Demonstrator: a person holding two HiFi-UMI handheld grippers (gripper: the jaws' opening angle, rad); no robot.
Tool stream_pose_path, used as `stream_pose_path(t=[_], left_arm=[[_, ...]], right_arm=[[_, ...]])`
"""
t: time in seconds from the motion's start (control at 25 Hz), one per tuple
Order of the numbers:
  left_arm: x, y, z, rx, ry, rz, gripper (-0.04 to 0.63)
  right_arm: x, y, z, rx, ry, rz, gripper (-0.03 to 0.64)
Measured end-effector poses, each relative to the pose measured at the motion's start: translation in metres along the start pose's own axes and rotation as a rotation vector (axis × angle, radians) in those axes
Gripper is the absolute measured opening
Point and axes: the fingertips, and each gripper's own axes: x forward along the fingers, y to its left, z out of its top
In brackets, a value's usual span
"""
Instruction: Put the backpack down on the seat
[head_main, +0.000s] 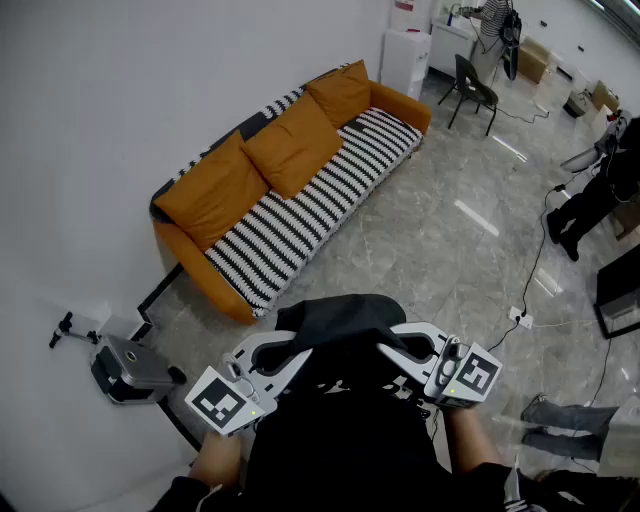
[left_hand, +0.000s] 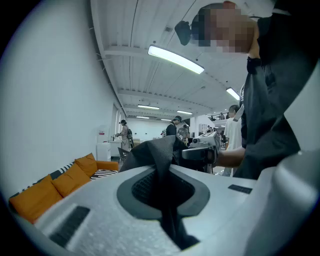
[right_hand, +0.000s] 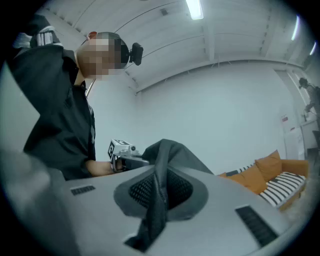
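Observation:
A dark backpack (head_main: 338, 322) hangs in front of me, held up from both sides. My left gripper (head_main: 303, 351) is shut on a fold of its dark fabric (left_hand: 161, 165), which runs up between the jaws. From the other side my right gripper (head_main: 386, 348) is likewise shut on a fold of the backpack's fabric (right_hand: 162, 165). Ahead on the floor stands an orange sofa (head_main: 190, 258) with a black-and-white striped seat (head_main: 300, 215) and three orange cushions (head_main: 290, 140). The backpack is well short of the seat, above the floor in front of the sofa's near end.
A grey floor device (head_main: 125, 368) sits by the wall at the left. A cable with a power strip (head_main: 520, 320) crosses the tiled floor on the right. A black chair (head_main: 472, 90) and a white dispenser (head_main: 405, 55) stand beyond the sofa. A person (head_main: 600, 190) stands at the right edge.

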Motion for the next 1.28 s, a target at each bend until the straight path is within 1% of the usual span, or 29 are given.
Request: stream_pose_path(t=[0.2, 0.8, 0.96, 1.12, 1.28], left_arm=[[0.0004, 0.0013, 0.0003, -0.004, -0.004, -0.007, 0.029], [-0.0006, 0.0002, -0.0057, -0.014, 0.001, 0.003, 0.029], [-0.0002, 0.0021, -0.0048, -0.018, -0.001, 0.002, 0.029], [-0.0004, 0.0006, -0.0055, -0.021, 0.000, 0.003, 0.029], [0.0009, 0.0013, -0.0046, -0.001, -0.009, 0.002, 0.029]], right_arm=[[0.0018, -0.0023, -0.0004, -0.004, 0.007, -0.007, 0.037], [0.0020, -0.0010, -0.0072, -0.008, 0.021, -0.004, 0.037], [0.0049, -0.0050, -0.0019, 0.004, -0.007, -0.013, 0.037], [0.0026, -0.0028, -0.0070, 0.013, 0.008, 0.002, 0.037], [0.0019, -0.0039, -0.0069, 0.014, 0.004, 0.007, 0.037]])
